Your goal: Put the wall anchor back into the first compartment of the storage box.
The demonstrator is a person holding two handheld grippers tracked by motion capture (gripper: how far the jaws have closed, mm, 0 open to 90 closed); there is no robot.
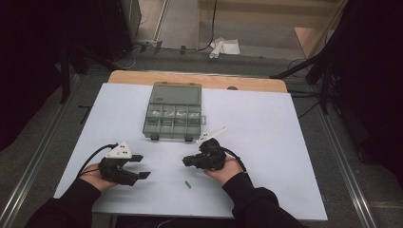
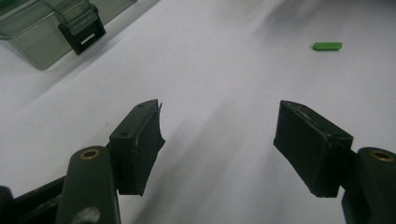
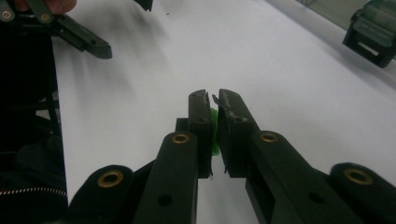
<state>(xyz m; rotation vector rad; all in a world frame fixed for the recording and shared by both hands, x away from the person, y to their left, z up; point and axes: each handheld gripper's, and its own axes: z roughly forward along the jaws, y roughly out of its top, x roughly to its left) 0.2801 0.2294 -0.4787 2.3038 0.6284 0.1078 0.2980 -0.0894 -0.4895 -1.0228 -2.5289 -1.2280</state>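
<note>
Right gripper [image 3: 212,100], nearest the lens, is clenched on a small green piece [image 3: 214,135], pinched flat btwn the pads, prob. to carry it to the compartment box [image 1: 173,111]. Its long axis seems to run along the jaws, toward the tips. Left gripper [image 2: 219,140] is released, empty, idle. Another green piece [image 1: 187,184] lies on the table [image 1: 266,142] btwn the hands, lengthwise toward the box.
</note>
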